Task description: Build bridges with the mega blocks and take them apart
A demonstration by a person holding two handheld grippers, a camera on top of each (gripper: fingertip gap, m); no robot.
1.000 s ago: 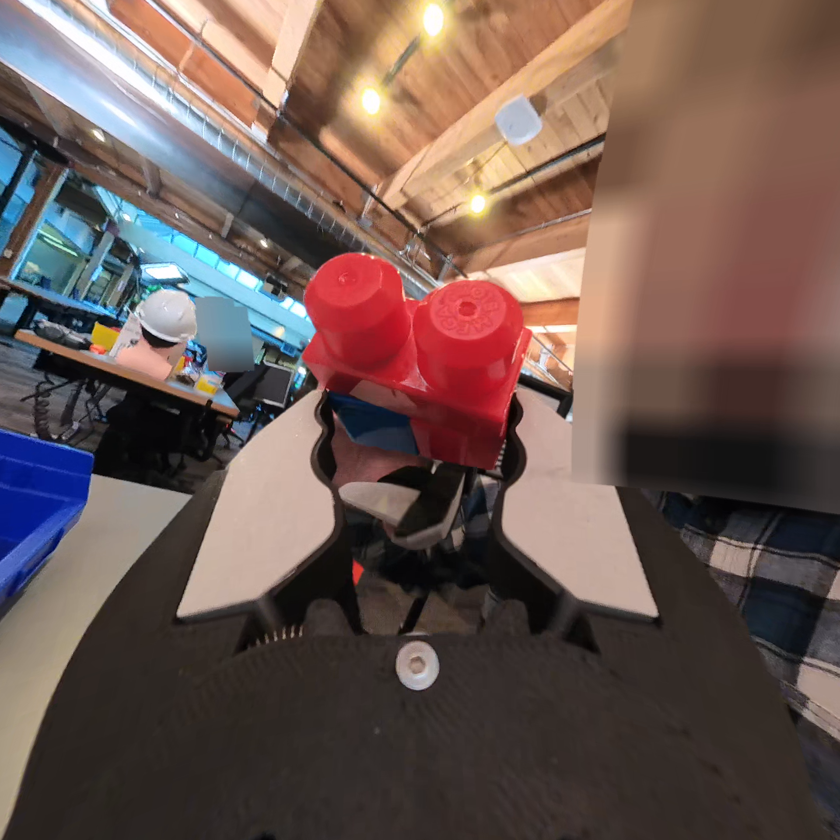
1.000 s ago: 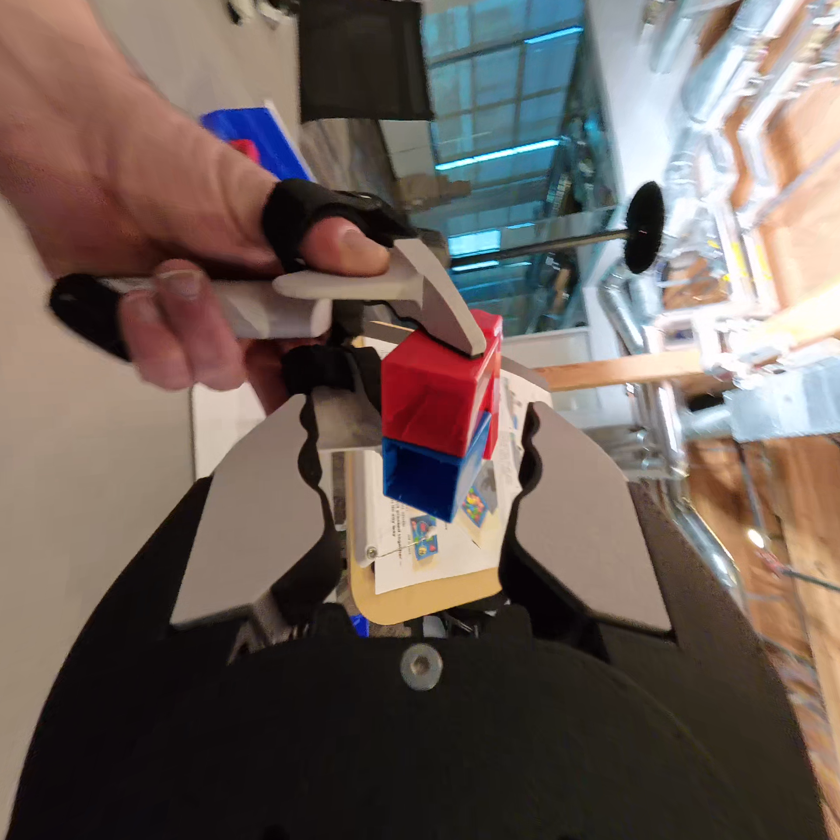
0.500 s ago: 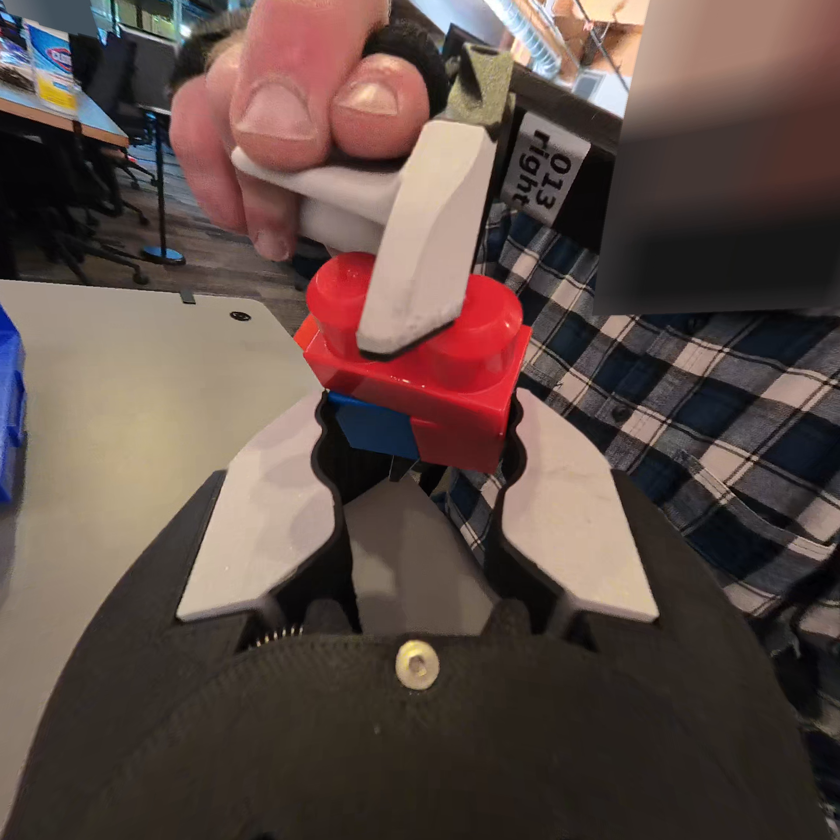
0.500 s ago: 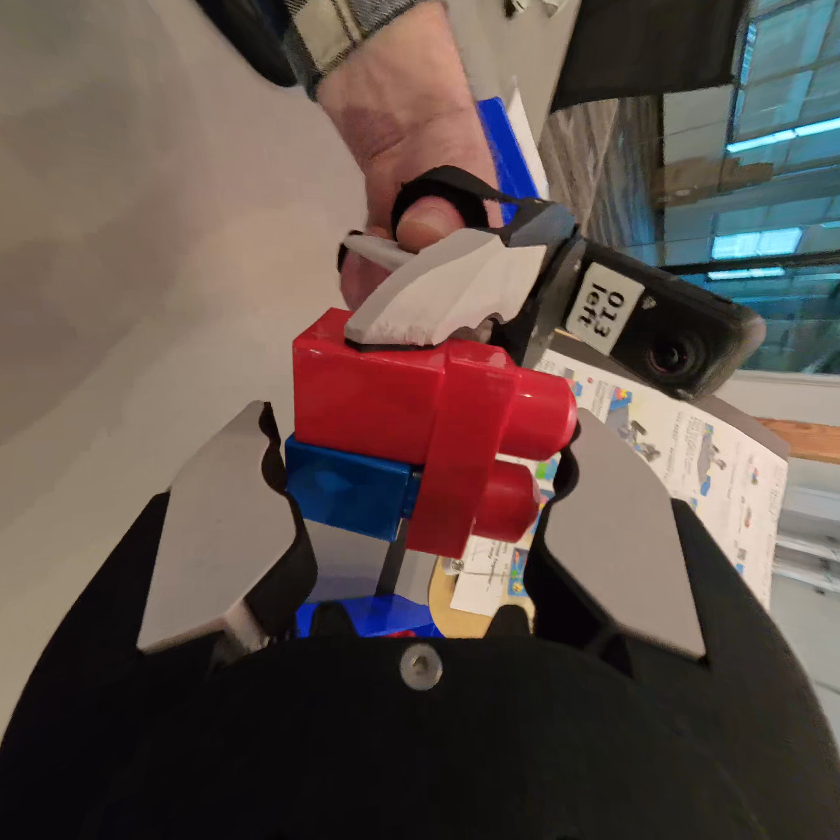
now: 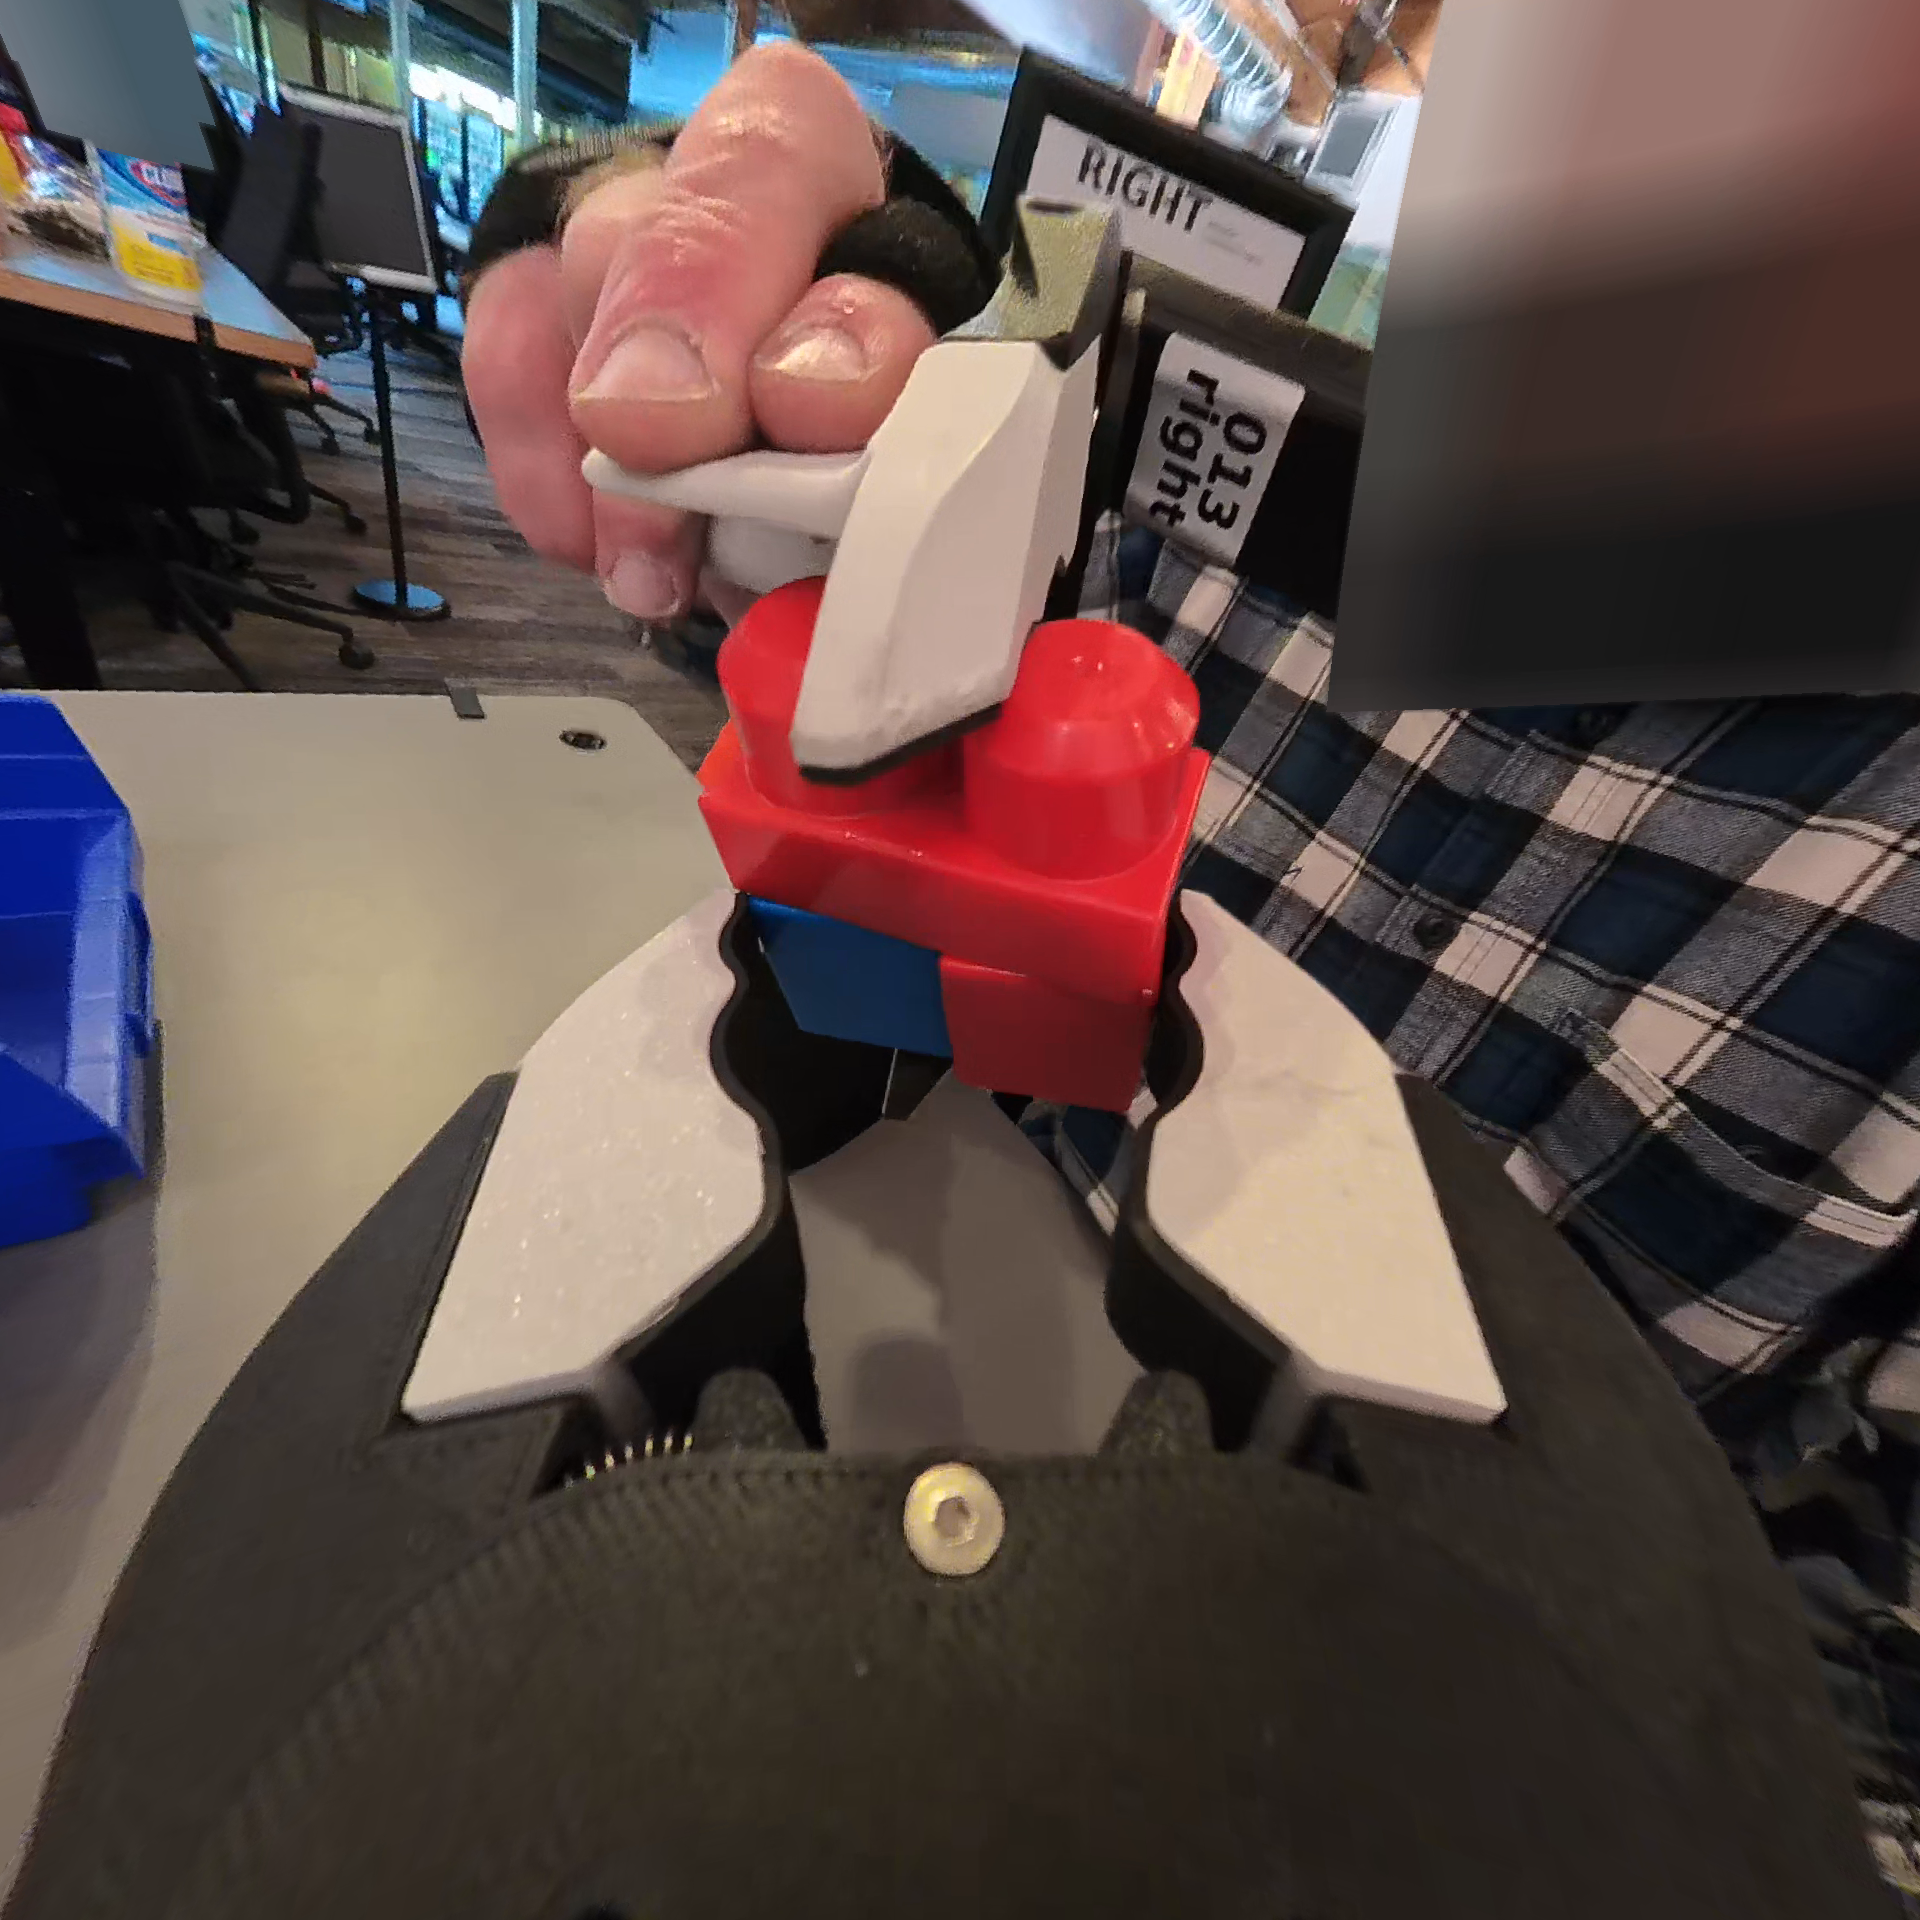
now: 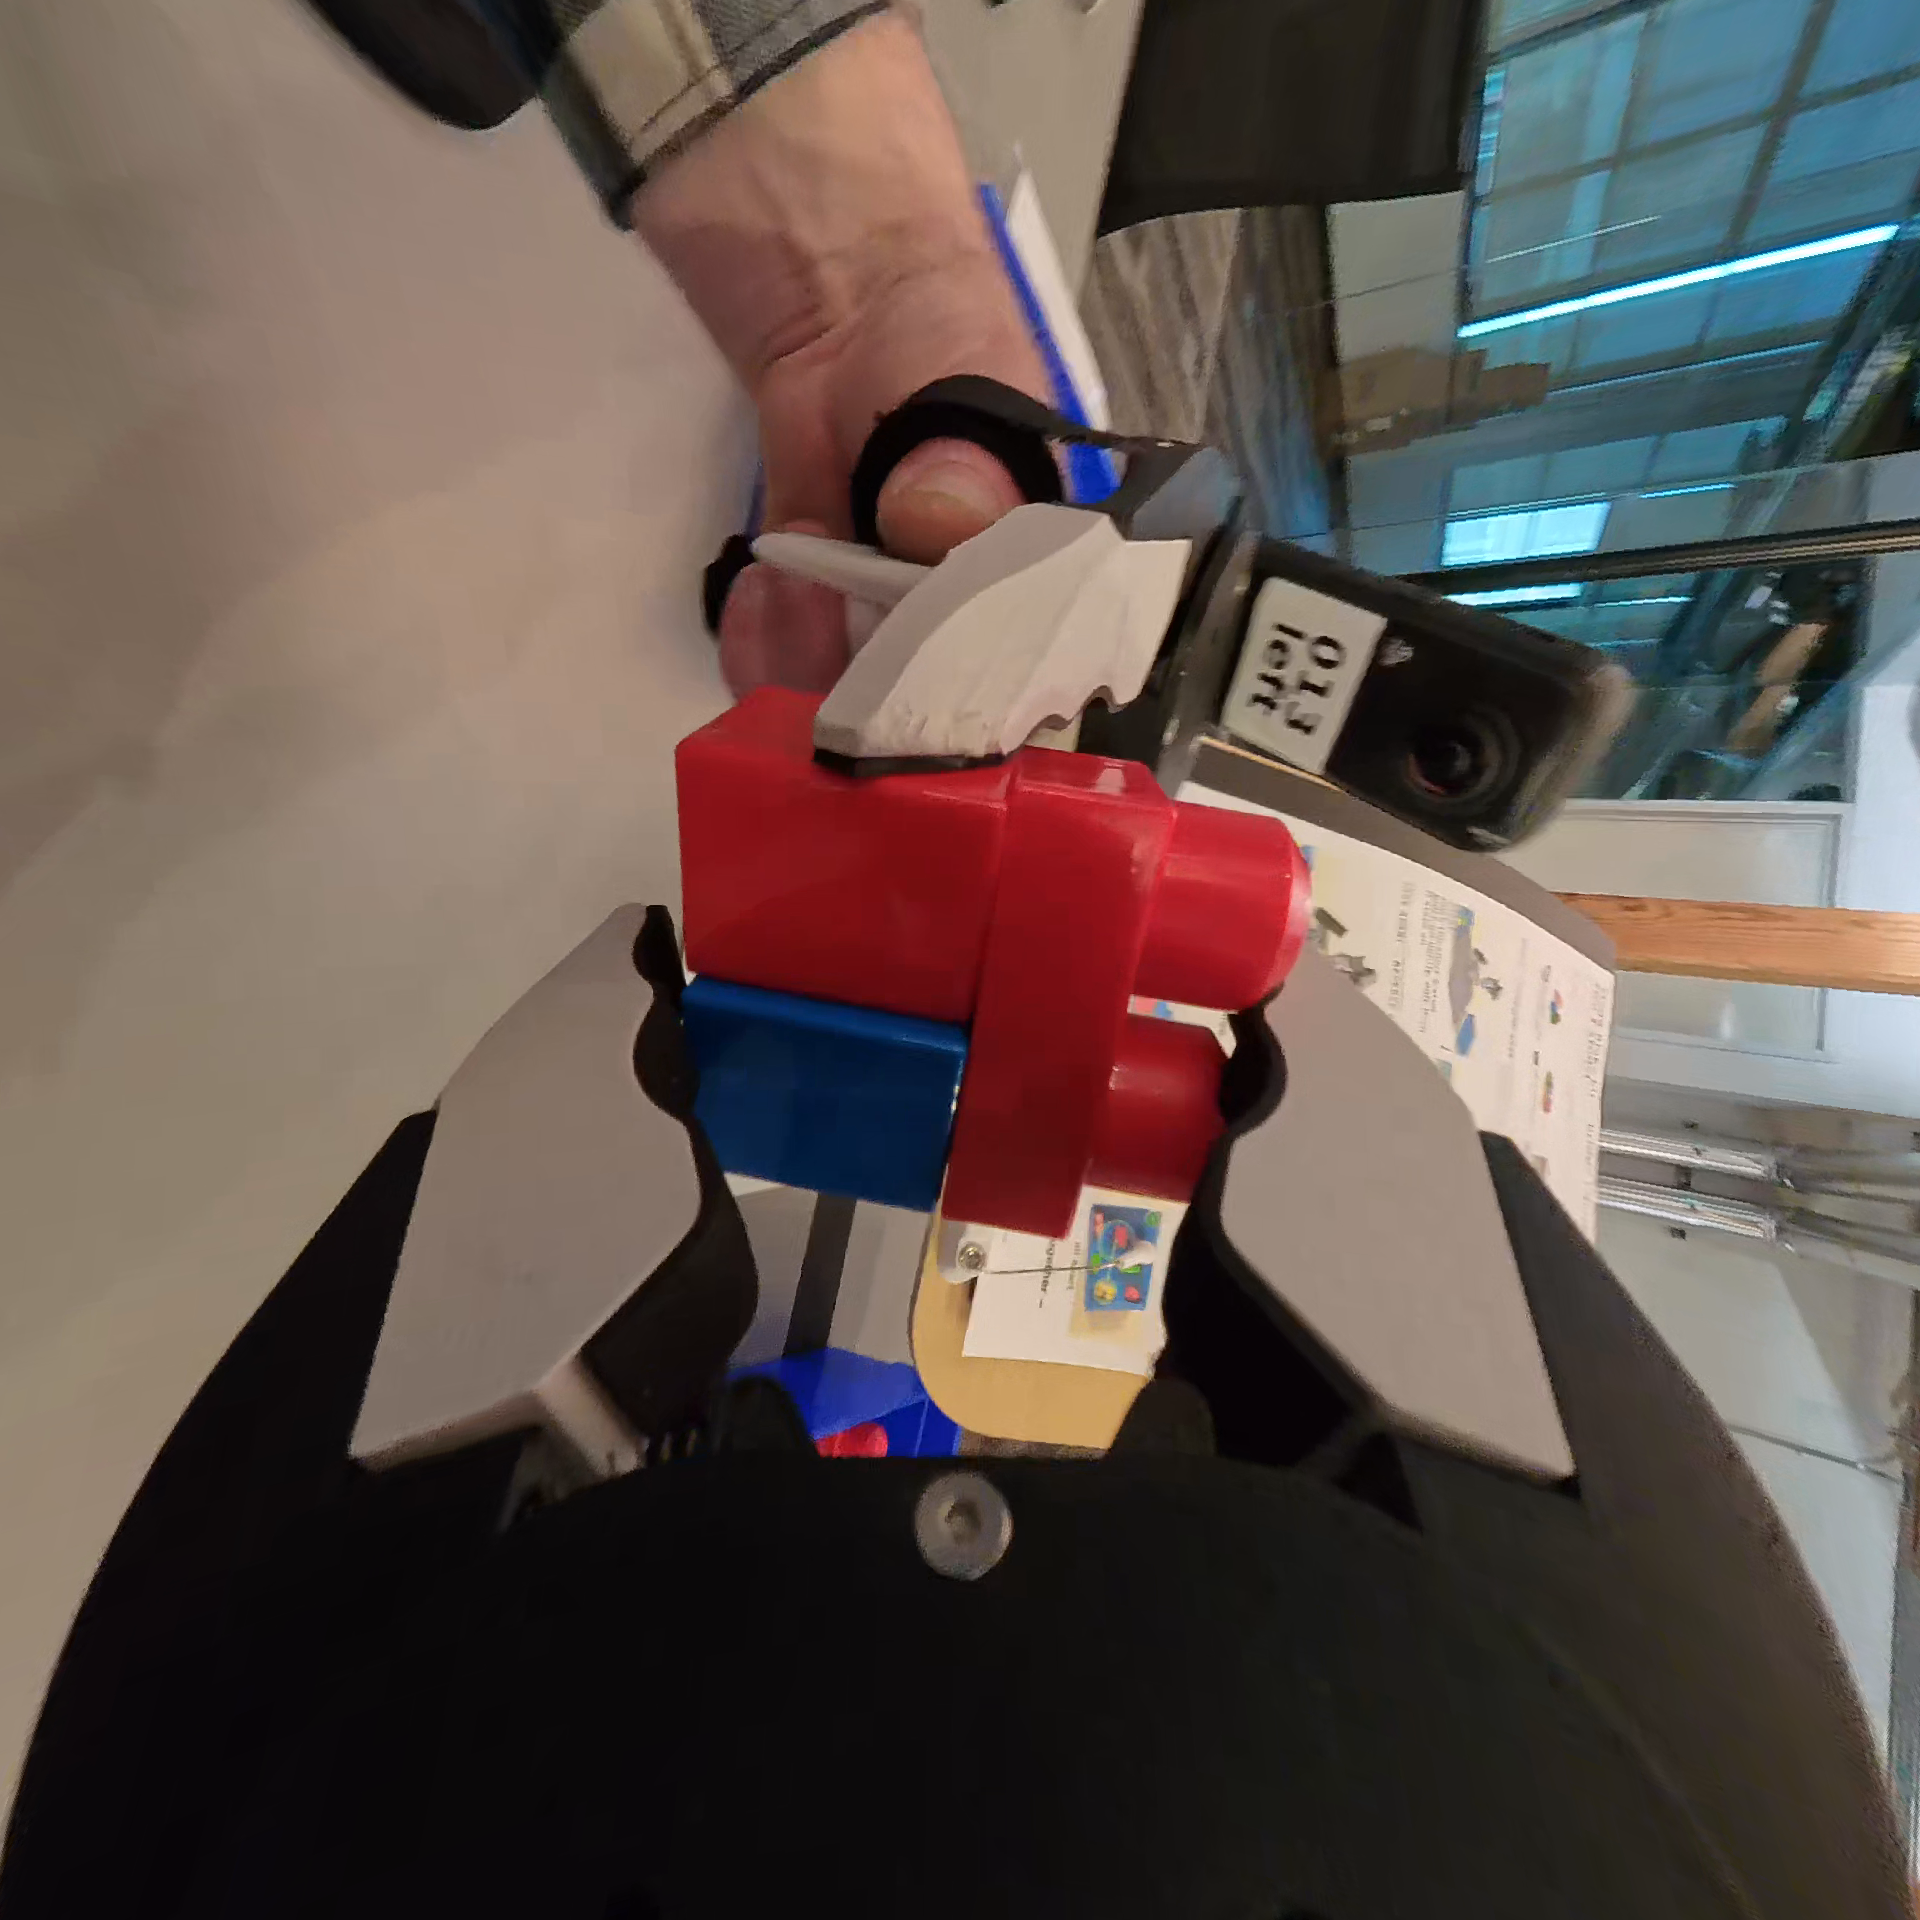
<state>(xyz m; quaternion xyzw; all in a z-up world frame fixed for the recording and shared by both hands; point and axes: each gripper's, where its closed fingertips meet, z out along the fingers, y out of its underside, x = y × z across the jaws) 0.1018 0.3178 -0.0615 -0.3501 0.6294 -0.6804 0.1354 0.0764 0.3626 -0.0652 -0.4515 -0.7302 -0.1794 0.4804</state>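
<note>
A: What changed?
B: The right gripper (image 6: 956,1023) has narrowed onto the block stack (image 5: 935,862) above the table (image 5: 364,883). The left gripper (image 5: 956,987) pinches its base. Probably pulling apart next.

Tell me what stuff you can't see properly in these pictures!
- Left wrist view: the blue bin is cut off by the left edge, so its inside stays unseen.
- Left wrist view: the blue block has its studs hidden inside the red top block.
- Right wrist view: the paper sheet has drawings too small and blurred to make out, and the blocks cover part of it.
</note>
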